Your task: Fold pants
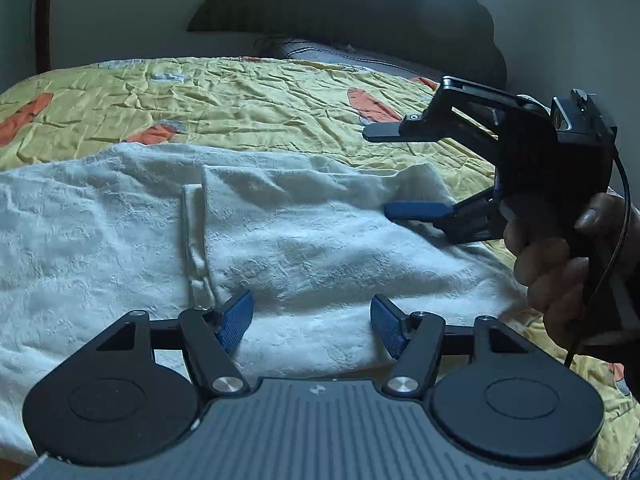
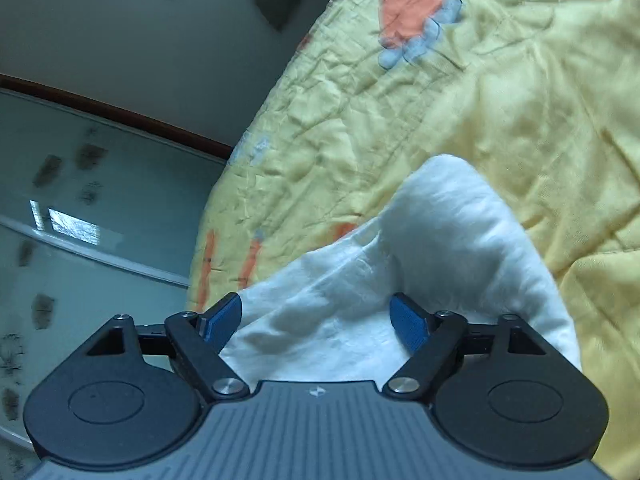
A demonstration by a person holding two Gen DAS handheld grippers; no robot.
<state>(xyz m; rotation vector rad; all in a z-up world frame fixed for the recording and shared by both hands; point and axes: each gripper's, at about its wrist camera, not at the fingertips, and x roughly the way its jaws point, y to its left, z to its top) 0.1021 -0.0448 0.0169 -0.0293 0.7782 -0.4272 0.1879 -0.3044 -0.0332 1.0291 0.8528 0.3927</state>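
Note:
White textured pants (image 1: 280, 240) lie spread across a yellow bedspread (image 1: 240, 96), with a folded layer and a seam strip (image 1: 196, 240) near the middle. My left gripper (image 1: 312, 326) is open just above the near edge of the pants, nothing between its blue pads. My right gripper (image 1: 384, 172) shows in the left wrist view at the right, held in a hand, open, its lower blue finger (image 1: 416, 210) resting on the pants' right end. In the right wrist view my right gripper (image 2: 316, 320) is open over a raised corner of the white pants (image 2: 440, 248).
The bedspread (image 2: 500, 100) has orange and blue prints. A dark pillow (image 1: 360, 58) and headboard (image 1: 340, 0) stand at the far end. A wall lies at the right. Floor tiles (image 2: 80, 220) show beside the bed's edge.

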